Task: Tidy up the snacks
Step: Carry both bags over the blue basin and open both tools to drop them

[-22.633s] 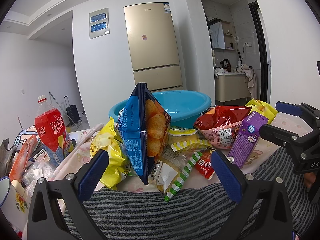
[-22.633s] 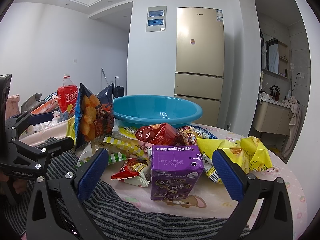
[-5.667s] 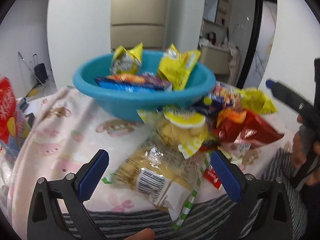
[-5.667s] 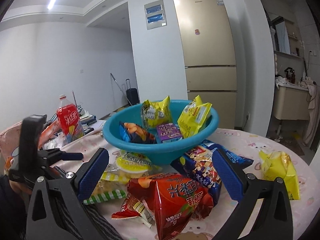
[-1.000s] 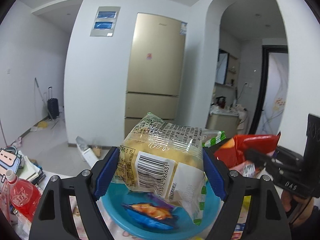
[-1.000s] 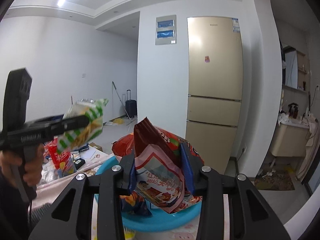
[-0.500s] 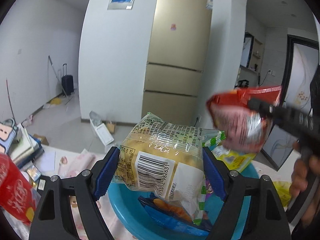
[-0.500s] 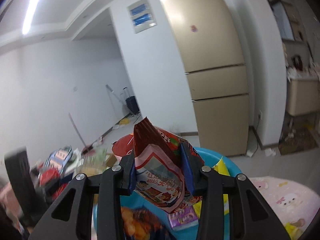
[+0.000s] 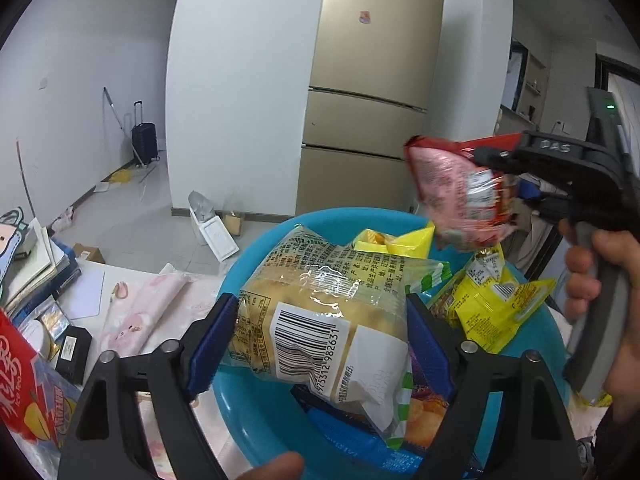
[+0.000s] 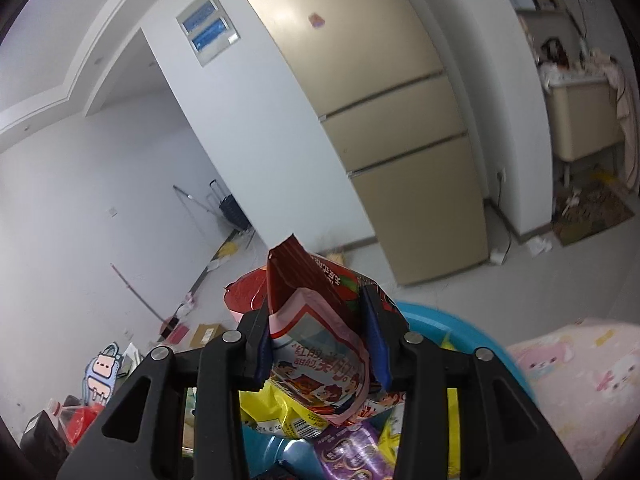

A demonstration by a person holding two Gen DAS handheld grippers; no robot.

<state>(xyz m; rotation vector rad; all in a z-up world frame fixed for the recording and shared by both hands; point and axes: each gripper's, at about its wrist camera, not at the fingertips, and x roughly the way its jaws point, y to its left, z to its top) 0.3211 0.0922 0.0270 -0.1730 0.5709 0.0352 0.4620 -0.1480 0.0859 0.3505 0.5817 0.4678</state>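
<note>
We've got L gripper (image 9: 320, 336) jaws opening w/ clear pastry bag (image 9: 320, 320) still btwn pads, over blue basin (image 9: 256, 404). R gripper (image 10: 322, 340) jaws opening on red snack bag (image 10: 320, 320), also above basin. Both bags likely light, soft, crinkly, slippery; grip mid-body.

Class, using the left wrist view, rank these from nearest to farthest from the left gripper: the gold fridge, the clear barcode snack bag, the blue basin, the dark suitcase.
1. Clear barcode snack bag: between the opening jaws of the left gripper.
2. Blue basin: just below.
3. Gold fridge: behind the basin.
4. Dark suitcase: far left, against the back wall.
</note>
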